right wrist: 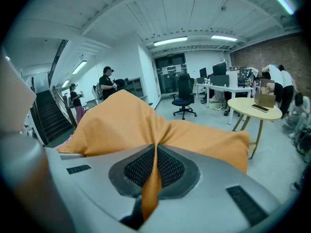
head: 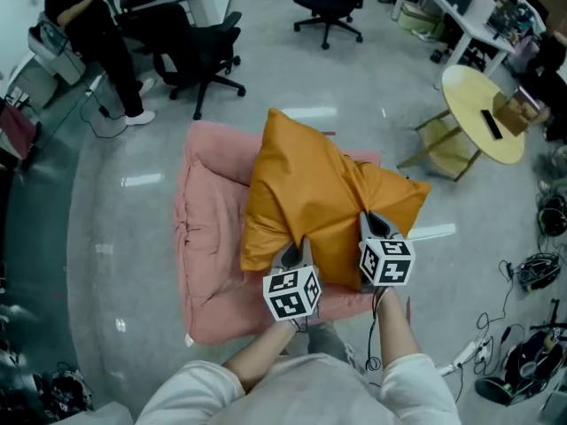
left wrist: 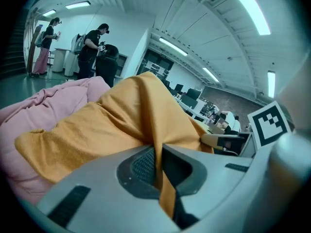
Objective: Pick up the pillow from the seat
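Observation:
An orange pillow (head: 314,197) hangs lifted over the pink cushioned seat (head: 208,237), its near edge pinched at two spots. My left gripper (head: 301,246) is shut on the pillow's lower left edge; in the left gripper view the orange cloth (left wrist: 121,125) runs down between the pads. My right gripper (head: 370,222) is shut on the lower right edge, and the right gripper view shows a fold of the pillow (right wrist: 146,125) clamped between its black pads. The pillow's far corner points up and away from me.
A black office chair (head: 199,60) stands behind the seat at the left, and a person (head: 93,34) stands beyond it. A round yellow table (head: 483,113) with a wooden chair (head: 443,144) is at the right. Cables and bags (head: 527,352) lie on the floor at the lower right.

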Tool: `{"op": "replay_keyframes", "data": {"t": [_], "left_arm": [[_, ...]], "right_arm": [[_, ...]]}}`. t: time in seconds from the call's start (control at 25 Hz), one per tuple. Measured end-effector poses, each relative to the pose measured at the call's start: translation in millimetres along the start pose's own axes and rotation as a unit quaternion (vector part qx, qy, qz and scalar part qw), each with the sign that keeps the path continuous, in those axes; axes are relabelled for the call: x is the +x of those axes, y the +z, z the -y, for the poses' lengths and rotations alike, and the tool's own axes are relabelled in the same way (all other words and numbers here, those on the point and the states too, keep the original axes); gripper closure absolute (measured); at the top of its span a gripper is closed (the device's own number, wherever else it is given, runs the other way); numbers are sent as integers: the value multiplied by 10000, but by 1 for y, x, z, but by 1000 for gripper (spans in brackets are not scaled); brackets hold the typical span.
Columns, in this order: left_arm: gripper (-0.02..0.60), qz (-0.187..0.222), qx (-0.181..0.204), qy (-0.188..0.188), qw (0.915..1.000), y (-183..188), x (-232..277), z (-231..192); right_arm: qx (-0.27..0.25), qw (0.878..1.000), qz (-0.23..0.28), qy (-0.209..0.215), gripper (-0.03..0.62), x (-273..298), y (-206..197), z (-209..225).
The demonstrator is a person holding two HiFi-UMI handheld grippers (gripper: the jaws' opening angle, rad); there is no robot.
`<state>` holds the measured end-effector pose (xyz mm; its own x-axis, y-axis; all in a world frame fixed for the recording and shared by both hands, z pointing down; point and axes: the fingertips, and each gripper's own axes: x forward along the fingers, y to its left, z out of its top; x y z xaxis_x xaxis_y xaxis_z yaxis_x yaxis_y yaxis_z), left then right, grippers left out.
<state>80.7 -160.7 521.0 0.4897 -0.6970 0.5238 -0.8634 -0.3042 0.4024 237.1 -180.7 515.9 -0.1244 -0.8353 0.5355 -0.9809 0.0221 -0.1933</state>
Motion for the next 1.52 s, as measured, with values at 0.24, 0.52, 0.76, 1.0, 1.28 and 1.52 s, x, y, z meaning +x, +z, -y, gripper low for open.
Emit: {"op": "replay_keyframes", "data": {"t": [0.24,0.52,0.76,1.0,1.28,1.52], "left_arm": [[568,60,449,-664,9968,20,-10,28],[568,153,999,-1454,9842,30,-31,67],[568,-42,1435,-2256,9636,7,-56,107],[568,-399,1774,-2740,9444,-32,-83,143],[568,-698,2047,-2892,9325,-88,-107,180],[568,-863,2199,-2924,9267,-118,-114,204]], "right_arm": [[133,9979,322,-555,562,-46,14,10],[434,9894,651,-1222,562,-107,13,21],[803,9742,854,-1930,562,-173,-15,34],[1206,9598,809,-2404,562,-231,-64,46],[1711,9491,707,-2550,562,-281,-130,65],[1906,9448,691,-2573,562,-308,-158,84]]}}
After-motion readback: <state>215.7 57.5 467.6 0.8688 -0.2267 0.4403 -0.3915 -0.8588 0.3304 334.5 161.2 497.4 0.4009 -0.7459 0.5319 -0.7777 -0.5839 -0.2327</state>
